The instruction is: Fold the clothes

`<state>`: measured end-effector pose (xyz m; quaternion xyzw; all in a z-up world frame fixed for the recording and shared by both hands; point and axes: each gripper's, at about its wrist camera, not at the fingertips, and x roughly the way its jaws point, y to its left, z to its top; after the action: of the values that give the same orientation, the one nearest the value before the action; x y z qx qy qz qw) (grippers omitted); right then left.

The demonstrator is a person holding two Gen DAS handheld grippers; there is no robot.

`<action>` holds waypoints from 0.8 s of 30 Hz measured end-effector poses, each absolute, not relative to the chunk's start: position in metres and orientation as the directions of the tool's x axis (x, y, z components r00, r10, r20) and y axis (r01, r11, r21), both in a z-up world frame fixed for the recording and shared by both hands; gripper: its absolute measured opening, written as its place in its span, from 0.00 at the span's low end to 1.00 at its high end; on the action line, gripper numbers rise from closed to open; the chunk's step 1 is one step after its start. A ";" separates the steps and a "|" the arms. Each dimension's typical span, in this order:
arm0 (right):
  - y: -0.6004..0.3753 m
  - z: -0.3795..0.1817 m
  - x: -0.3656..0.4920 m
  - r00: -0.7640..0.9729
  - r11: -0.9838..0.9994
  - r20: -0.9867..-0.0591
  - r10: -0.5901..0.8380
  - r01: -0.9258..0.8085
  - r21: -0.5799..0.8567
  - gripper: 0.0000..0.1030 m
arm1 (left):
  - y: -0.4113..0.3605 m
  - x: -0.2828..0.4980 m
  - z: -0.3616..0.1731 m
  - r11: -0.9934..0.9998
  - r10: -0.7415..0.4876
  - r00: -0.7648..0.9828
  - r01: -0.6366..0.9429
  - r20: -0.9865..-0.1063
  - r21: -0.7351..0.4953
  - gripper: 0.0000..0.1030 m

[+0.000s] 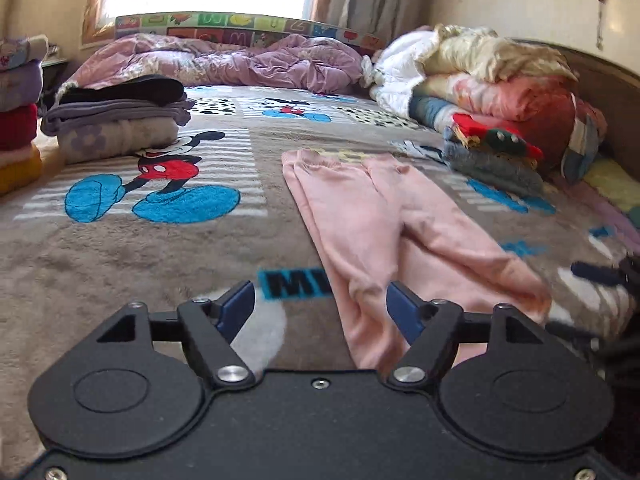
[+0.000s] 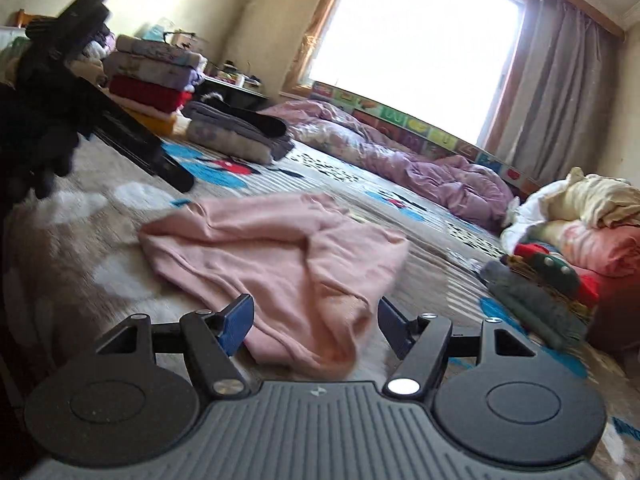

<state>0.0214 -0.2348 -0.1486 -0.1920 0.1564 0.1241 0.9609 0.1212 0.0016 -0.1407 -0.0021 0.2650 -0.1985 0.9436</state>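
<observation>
A pair of pink trousers [image 1: 380, 216] lies spread on the cartoon-mouse blanket [image 1: 120, 248], waist away from me and legs toward me. My left gripper [image 1: 320, 304] hovers over the near leg ends with its blue pads apart, gripping nothing. In the right wrist view the same trousers [image 2: 260, 248] lie rumpled. My right gripper [image 2: 315, 318] is open above their near end, pads clear of the cloth. The left gripper and a black-gloved hand [image 2: 48, 120] show blurred at the left of that view.
A folded stack [image 1: 116, 120] sits at the back left of the bed, and a taller pile [image 1: 16, 120] stands beyond the edge. Along the window side lies a purple duvet [image 1: 224, 60]. Heaped bedding [image 1: 500, 80] and folded clothes [image 1: 492, 148] fill the right.
</observation>
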 end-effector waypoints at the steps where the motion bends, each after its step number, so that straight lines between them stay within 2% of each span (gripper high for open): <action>1: -0.242 -0.153 0.019 0.920 0.896 -0.359 0.156 -0.285 -0.342 0.66 | 0.000 0.117 -0.142 0.913 -0.381 0.772 0.400 -0.508 -0.077 0.70; 7: -0.249 -0.178 0.011 0.911 0.845 -0.404 0.082 -0.279 -0.456 0.66 | -0.016 0.084 -0.151 0.812 -0.382 0.752 0.550 -0.538 0.192 0.70; 12: -0.237 -0.182 0.011 0.918 0.790 -0.393 0.048 -0.276 -0.548 0.67 | -0.044 0.071 -0.168 0.670 -0.308 0.781 0.583 -0.543 0.460 0.70; 19: -0.221 -0.190 0.027 0.933 0.734 -0.359 0.007 -0.249 -0.632 0.67 | -0.054 0.063 -0.201 0.466 -0.277 0.870 0.494 -0.409 0.734 0.75; 21: -0.217 -0.192 0.032 0.939 0.722 -0.344 0.005 -0.242 -0.648 0.67 | -0.059 0.065 -0.207 0.403 -0.283 0.885 0.459 -0.370 0.791 0.75; 24: -0.216 -0.192 0.040 0.946 0.715 -0.323 0.014 -0.235 -0.659 0.68 | -0.058 0.068 -0.207 0.365 -0.300 0.895 0.429 -0.331 0.826 0.82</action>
<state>0.0397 -0.2162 -0.1919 -0.3716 0.1489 0.0681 0.9139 0.0684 -0.0577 -0.2071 0.5181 0.0621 -0.2210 0.8239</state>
